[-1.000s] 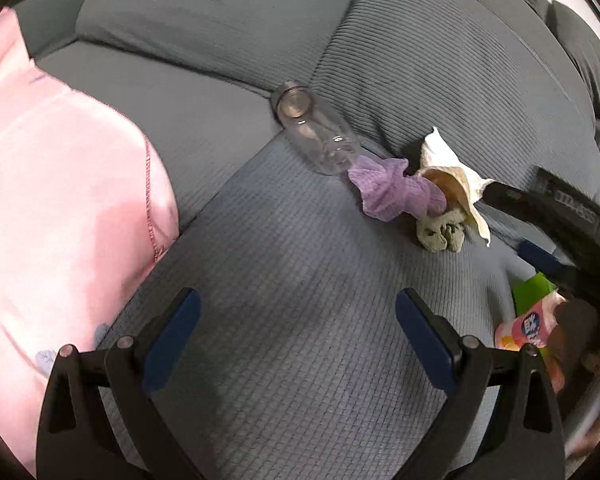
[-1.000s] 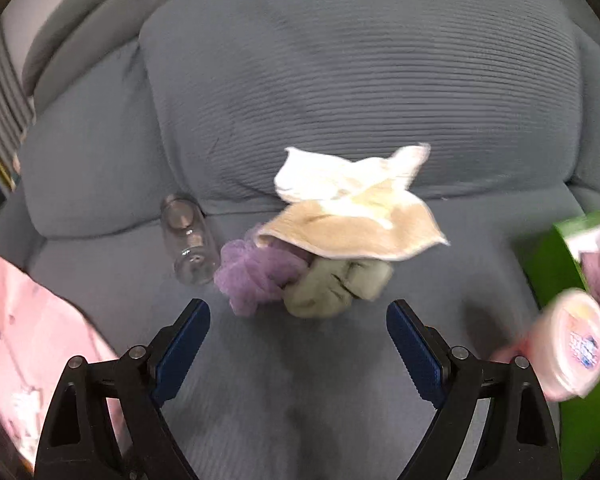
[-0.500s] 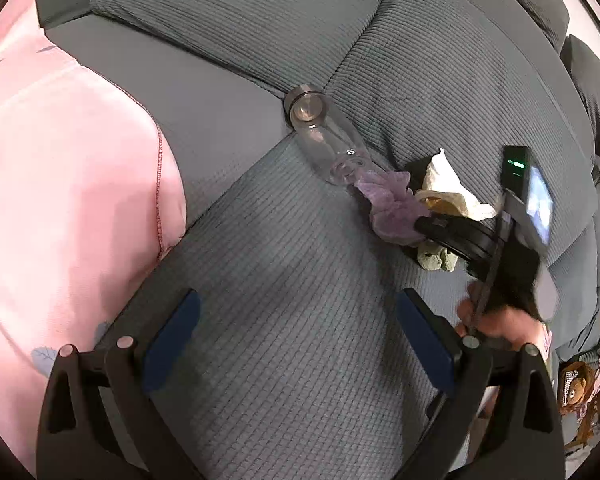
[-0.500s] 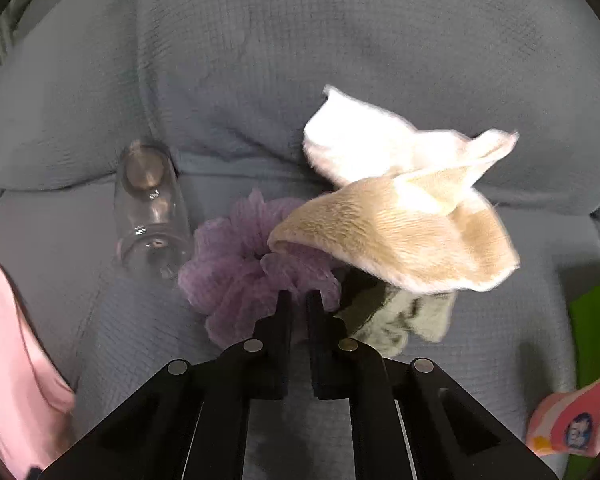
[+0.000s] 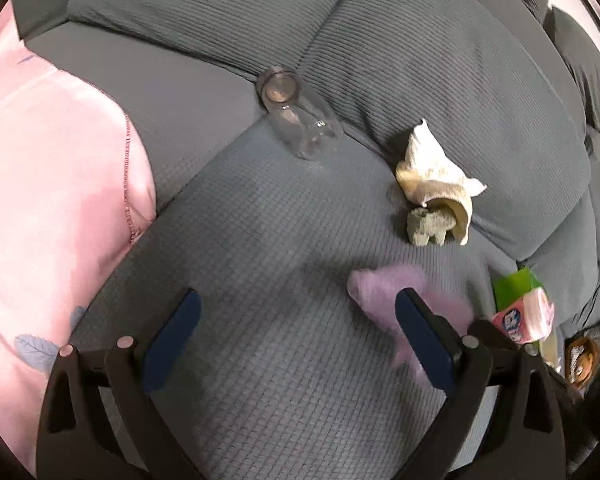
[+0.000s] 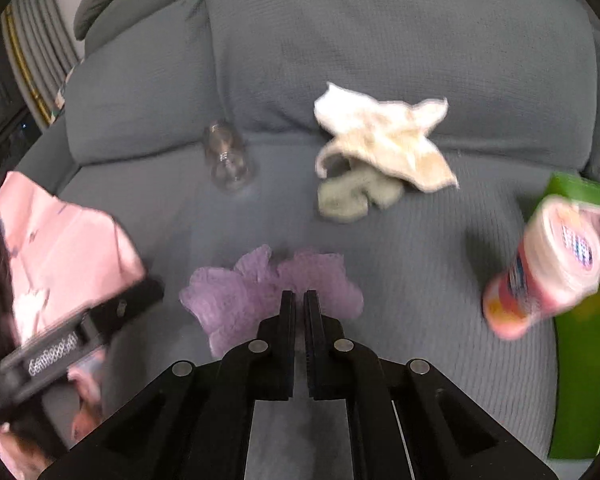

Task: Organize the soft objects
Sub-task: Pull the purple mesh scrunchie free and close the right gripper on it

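Several things lie across the grey sofa (image 6: 380,20): pink cloth (image 6: 60,248) at left, then a clear bottle (image 6: 226,156), a cream cloth (image 6: 384,140) over a green scrunchie (image 6: 352,196), and a pink container (image 6: 548,264) against a green box (image 6: 576,360). The right gripper (image 6: 296,300) has its fingers clenched on the purple scrunchie (image 6: 252,292), in front of the others. The left gripper (image 5: 296,336) hangs released, nothing between its fingers.

Dim, even indoor light, strong fisheye bending with dark corners, and motion blur smearing the purple scrunchie (image 5: 388,284).

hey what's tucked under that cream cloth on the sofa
A crumpled olive-green cloth pokes out from under the cream cloth, on the grey sofa seat. The cream cloth covers its far part, so anything else beneath stays hidden.
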`<state>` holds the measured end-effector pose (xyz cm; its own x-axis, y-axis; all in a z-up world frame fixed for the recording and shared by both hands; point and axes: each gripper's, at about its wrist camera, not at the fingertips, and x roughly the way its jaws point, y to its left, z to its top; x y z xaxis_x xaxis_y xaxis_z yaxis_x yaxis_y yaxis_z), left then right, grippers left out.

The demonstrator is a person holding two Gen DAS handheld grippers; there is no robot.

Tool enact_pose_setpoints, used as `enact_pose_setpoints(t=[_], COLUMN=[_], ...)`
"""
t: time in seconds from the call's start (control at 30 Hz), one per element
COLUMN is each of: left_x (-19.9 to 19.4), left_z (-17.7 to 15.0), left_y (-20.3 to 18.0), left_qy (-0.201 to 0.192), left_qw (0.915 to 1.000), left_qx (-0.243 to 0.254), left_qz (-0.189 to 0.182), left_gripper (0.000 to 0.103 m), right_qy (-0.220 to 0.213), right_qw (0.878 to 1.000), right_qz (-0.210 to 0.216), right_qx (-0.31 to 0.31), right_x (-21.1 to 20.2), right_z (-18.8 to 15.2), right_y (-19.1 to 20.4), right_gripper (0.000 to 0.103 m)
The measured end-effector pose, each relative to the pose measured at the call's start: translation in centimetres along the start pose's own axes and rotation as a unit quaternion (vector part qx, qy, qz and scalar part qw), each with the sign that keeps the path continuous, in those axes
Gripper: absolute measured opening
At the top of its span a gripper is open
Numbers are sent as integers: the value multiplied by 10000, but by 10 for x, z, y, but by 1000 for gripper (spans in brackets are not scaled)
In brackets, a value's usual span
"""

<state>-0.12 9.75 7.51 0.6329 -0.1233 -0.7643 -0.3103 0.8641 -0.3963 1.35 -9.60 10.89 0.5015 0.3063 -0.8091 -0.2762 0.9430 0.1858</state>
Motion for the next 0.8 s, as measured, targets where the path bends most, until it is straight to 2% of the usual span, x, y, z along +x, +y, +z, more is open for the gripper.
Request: enact_pose_setpoints(t=[0.1, 0.17, 0.3, 0.4, 0.5, 0.57, 0.6, 0.63, 0.7, 0.8], left_x=[2, 3, 7, 13, 15, 15, 15, 16, 19, 24], left_z=[-4, -7, -13, -19, -23, -26, -28, -30, -33, -39], left_y=[-10, -15, -25, -34, -38, -40, -43, -45, -50, -56], left_qy=[7, 7, 243, 387, 586, 656, 682, 716, 828, 1003], left_qw=[9996, 9992, 9972, 9954, 9928, 9911, 9903, 9895, 9874, 9842], left_qx=[287, 409, 580, 766, 803, 823, 864, 921, 1000, 1109], left_qz=[69, 14, -412, -417, -676, -817, -842, -857, -902, -946], left_gripper=[97, 93, 84, 74, 67, 66, 66, 64, 60, 48], right_qy=[56, 31, 183, 193, 118, 3, -30, -64, -73, -30], right_qw=[9999, 9999, 9997, 9989, 9983, 9975, 9969, 9960, 9947, 9925], right_qz=[140, 74, -39, 7, 40, 126, 182, 285, 489, 740], right_qx=[75, 88, 154, 416, 576, 694, 758, 841, 899, 975], right_x=[-5, -10, -12, -16, -22, -28, -30, -32, -32, -28], right_z=[-14, -18, -24, -23, -22, -23, -23, -23, -21, -21], right_y=[-9, -14, -27, -40, -51, -56, -58, -60, -61, -60], right_gripper=[5, 5, 5, 5, 20, 50, 56, 59, 59, 59])
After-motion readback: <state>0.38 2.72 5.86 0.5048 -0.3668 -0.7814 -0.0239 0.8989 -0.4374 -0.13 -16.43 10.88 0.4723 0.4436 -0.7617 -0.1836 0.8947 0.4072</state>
